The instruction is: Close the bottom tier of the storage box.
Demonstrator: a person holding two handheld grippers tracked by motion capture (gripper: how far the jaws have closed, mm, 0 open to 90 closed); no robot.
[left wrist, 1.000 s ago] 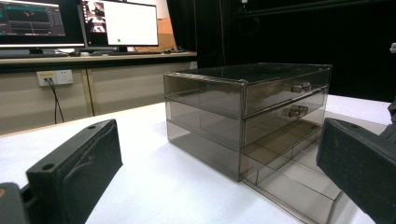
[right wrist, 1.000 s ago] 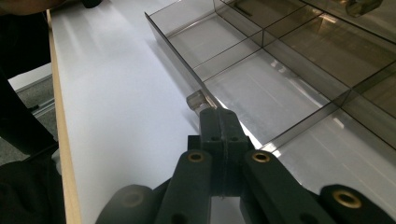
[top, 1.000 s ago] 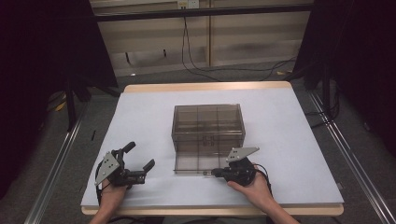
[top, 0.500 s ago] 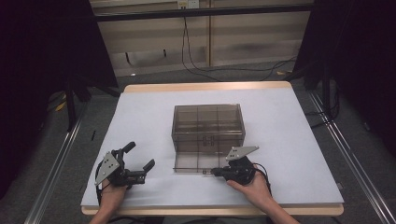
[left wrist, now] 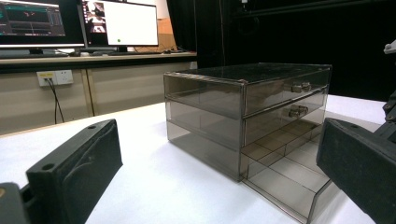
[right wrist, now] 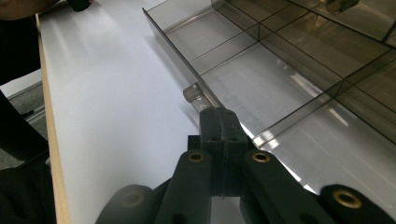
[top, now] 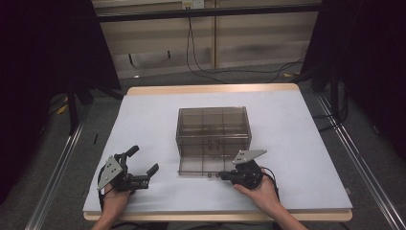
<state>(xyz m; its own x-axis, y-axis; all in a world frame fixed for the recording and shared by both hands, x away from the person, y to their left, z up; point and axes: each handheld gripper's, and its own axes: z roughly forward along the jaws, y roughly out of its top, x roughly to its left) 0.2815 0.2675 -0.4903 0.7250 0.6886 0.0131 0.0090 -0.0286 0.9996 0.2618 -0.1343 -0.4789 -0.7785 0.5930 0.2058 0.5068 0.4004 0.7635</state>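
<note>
No shift from a second ago: right gripper (top: 225, 176) parked at the front of the pulled-out bottom drawer (top: 201, 165), fingers pressed together on its handle (right wrist: 192, 92). Left gripper (top: 144, 158) resting on the tabletop (top: 297, 143) well to the left, fingers spread, empty. Drawer cabinet (top: 213, 127) mid-tabletop; probably a pause, with the pull seemingly finished.

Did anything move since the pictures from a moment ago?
Nothing visibly moved. The right gripper stays shut on the handle of the bottom drawer, which is pulled out of the drawer box as before. The left gripper still rests open on the table.
</note>
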